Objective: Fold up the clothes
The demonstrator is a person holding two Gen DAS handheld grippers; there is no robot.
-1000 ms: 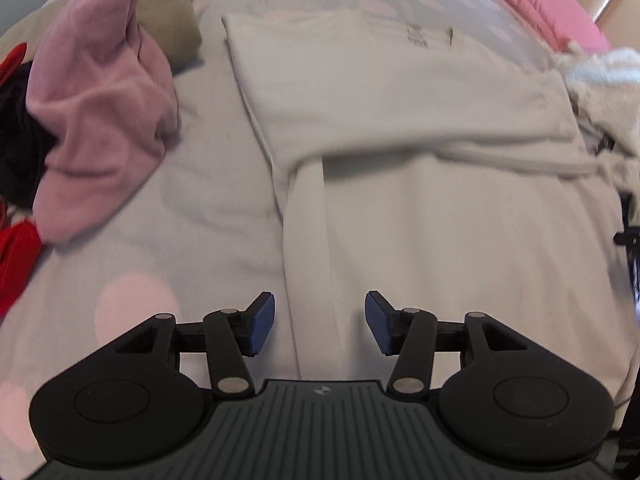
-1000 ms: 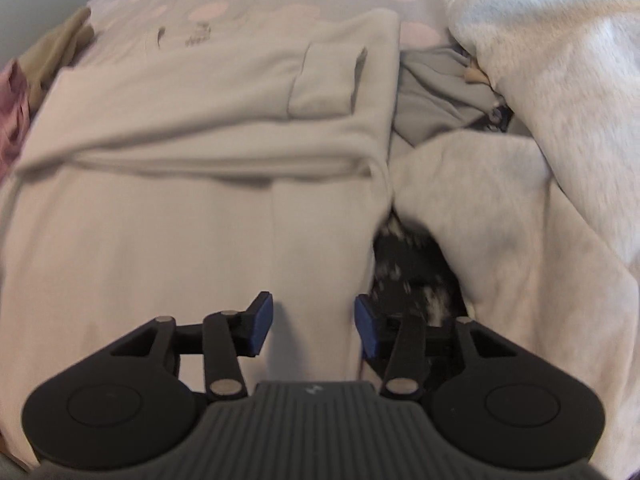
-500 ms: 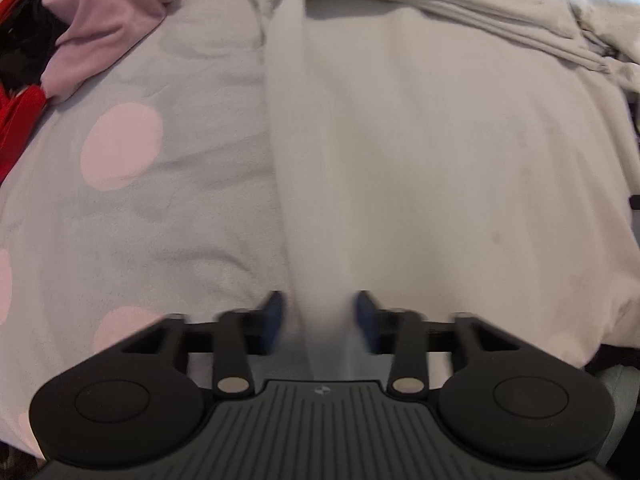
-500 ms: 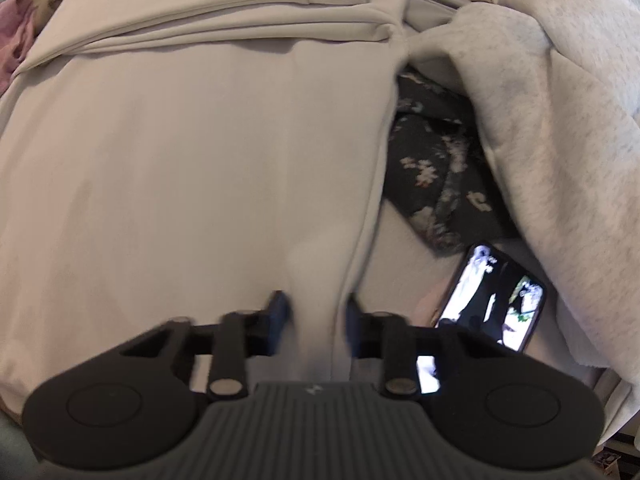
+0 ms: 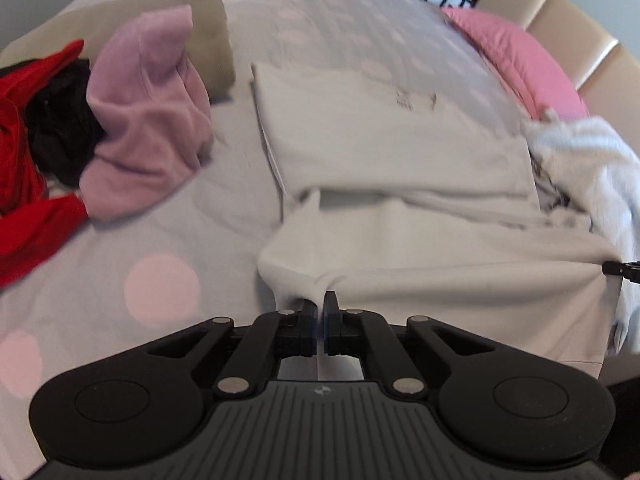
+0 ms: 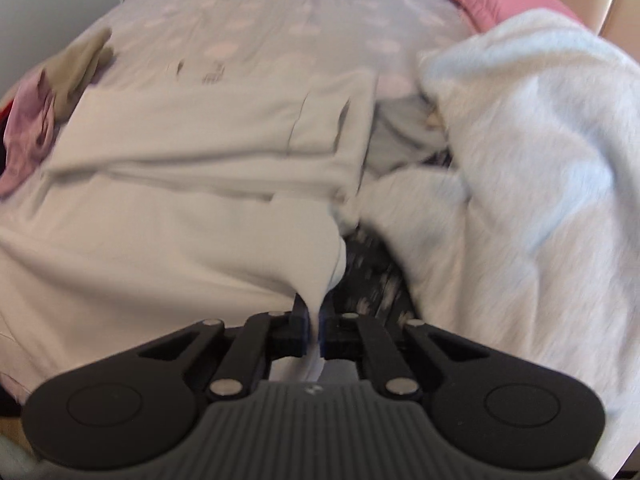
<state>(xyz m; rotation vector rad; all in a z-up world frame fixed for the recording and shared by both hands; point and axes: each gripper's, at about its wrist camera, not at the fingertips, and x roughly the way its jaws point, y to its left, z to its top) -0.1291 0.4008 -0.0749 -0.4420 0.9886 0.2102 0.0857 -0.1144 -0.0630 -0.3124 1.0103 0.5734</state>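
A cream sweatshirt lies on the bed with its sleeves folded across the chest. In the left wrist view my left gripper holds the near left corner of the hem; its jaws are closing tight and the pads pinch the cloth, which rises in a peak. The right wrist view shows the same sweatshirt, with my right gripper at its near right corner. Those jaws are closing too, with a fold of cloth squeezed between the pads and lifted off the bed.
The grey sheet has pink dots. A pink garment, red cloth and a tan cushion lie to the left. A white fluffy garment and dark floral fabric crowd the right. A pink pillow sits behind.
Both grippers dropped to the hem, closed on its corners, then rose with the cloth. The lower half of the sweatshirt now lifts and bunches toward me.
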